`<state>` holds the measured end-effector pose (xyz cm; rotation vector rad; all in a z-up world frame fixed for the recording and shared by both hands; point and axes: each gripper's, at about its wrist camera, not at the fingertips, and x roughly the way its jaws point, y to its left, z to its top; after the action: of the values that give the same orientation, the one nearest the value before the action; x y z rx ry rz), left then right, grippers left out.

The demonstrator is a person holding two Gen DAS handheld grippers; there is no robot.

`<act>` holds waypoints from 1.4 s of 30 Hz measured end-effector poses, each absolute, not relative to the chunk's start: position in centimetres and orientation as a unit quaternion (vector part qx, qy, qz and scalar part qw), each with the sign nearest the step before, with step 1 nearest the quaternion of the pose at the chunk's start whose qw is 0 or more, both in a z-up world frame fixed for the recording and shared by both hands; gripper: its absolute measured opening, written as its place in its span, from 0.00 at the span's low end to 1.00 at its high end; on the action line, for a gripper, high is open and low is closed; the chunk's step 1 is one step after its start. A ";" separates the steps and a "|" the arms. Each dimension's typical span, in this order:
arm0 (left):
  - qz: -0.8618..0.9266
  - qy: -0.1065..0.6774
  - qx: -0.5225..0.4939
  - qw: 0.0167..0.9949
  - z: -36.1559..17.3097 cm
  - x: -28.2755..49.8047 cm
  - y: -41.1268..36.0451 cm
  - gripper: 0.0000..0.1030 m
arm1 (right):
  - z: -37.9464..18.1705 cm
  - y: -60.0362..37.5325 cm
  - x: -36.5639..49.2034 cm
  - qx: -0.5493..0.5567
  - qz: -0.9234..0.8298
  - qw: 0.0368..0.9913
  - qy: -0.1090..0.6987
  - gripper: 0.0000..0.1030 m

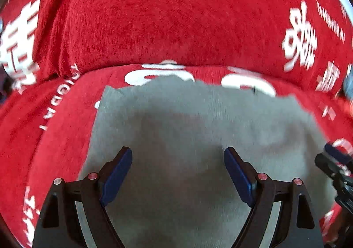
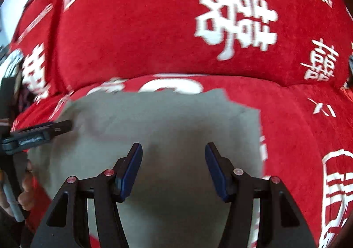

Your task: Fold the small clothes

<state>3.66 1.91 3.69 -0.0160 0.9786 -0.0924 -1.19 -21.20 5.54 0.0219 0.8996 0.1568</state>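
A small grey garment (image 1: 198, 115) lies spread flat on a red seat cushion (image 1: 55, 137); its far edge looks uneven. My left gripper (image 1: 178, 153) hovers over its near part, jaws wide open with nothing between the blue pads (image 1: 119, 177). In the right wrist view the same grey garment (image 2: 167, 115) fills the middle. My right gripper (image 2: 173, 147) stands open above it, pads apart and gripping nothing. Each gripper shows at the edge of the other's view: the right gripper (image 1: 335, 161) over the cloth's right edge, the left gripper (image 2: 42, 132) over its left edge.
The red backrest (image 1: 176, 16) with white characters and lettering rises just behind the garment, and the seam between seat and backrest runs close to the cloth's far edge. A person's hand (image 2: 25, 192) holds the left gripper's handle at the lower left.
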 end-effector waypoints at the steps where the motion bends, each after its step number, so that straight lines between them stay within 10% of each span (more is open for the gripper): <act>1: -0.035 0.475 0.007 0.879 3.1 3.2 1.6 0.83 | 5.0 -20.5 -1.5 -0.002 0.075 0.895 0.440 0.61; 6: -0.021 0.456 0.014 0.890 2.3 -0.6 2.5 0.99 | 3.1 -20.4 -4.4 -0.013 0.075 0.893 0.444 0.63; 42: -0.089 0.470 -0.205 0.854 1.0 -3.8 12.2 0.99 | 6.8 -24.0 -11.6 0.063 0.097 0.895 0.430 0.67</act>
<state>-3.83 12.18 1.03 -0.4308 0.9878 -0.1873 -11.55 -24.03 6.76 0.1309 0.8912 0.2001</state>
